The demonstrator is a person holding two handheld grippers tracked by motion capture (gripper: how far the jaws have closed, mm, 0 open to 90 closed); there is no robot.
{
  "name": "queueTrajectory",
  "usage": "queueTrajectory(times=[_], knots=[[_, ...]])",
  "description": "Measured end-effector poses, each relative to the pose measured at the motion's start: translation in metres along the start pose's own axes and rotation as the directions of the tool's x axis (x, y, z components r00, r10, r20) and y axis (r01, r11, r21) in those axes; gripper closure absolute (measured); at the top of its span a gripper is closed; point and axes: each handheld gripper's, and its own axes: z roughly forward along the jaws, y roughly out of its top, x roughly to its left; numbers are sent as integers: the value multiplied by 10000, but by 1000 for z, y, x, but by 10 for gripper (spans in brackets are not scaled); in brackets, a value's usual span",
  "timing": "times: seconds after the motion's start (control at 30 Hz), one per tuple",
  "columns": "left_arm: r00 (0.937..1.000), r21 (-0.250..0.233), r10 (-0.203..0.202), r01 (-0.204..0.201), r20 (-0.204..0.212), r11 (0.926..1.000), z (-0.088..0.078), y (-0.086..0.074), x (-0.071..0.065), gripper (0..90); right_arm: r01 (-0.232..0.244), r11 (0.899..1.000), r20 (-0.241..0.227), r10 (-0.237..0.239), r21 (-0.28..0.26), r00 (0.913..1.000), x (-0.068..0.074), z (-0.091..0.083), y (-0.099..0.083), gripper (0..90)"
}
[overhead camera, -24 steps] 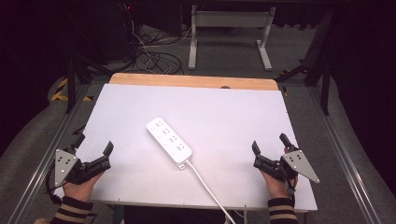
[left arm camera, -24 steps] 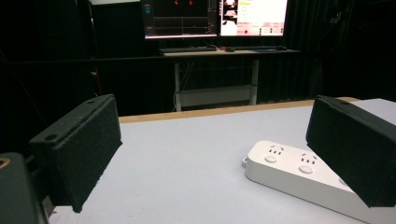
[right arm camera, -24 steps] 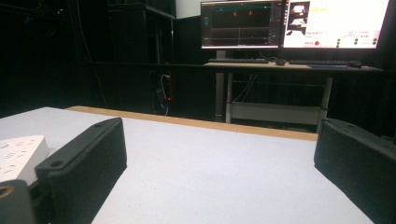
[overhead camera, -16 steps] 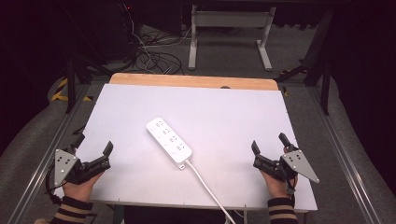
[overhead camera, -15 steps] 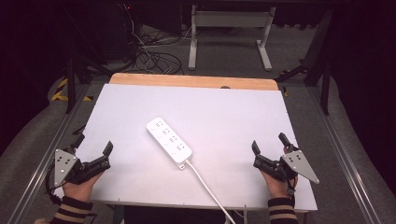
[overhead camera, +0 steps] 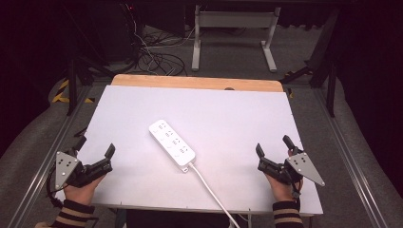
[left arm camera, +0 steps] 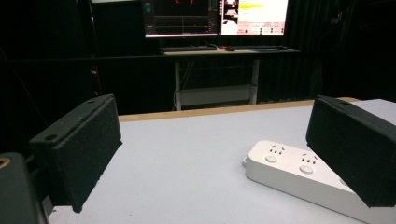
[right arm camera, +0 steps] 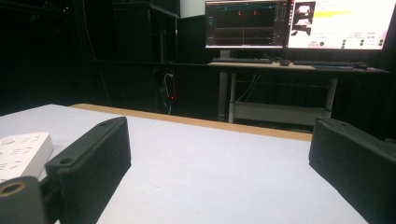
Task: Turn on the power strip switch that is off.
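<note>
Power strip [overhead camera: 171, 148] lies unobstructed mid-table [overhead camera: 237, 114], cord [overhead camera: 214, 197] trailing.

The power strip [overhead camera: 171, 148] is white, as is the cable [overhead camera: 214, 194] running from it, and it lies on a pale, almost lilac-white table top [overhead camera: 228, 114] whose far edge is a bare light-wood strip [overhead camera: 190, 82]. Both the left gripper [overhead camera: 95, 153] and the right gripper [overhead camera: 274, 146] have matt black jaws, and each carries a grey three-cornered plate dotted with small dark holes. The person's sleeves [overhead camera: 71, 214] are striped dark and tan, and the floor [overhead camera: 28, 137] around the table is grey with a yellow-and-black hazard marking [overhead camera: 61, 91].
</note>
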Motion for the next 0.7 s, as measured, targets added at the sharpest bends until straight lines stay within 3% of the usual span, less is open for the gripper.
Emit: queueTrajectory(times=[0.43,0.5,0.7], knots=[[10000,-76,-19,19,-69,10000,-2,1,1,38,156,9996,-236,-150,227,9996,1,1,1,84],[9999,-87,29,-30,-113,10000,-3,2,1,39,242,9996,-439,-234,170,9988,2,0,6,123],[10000,-51,-82,82,-30,10000,0,1,2,38,30,9994,-1082,9,357,9941,4,0,21,389]])
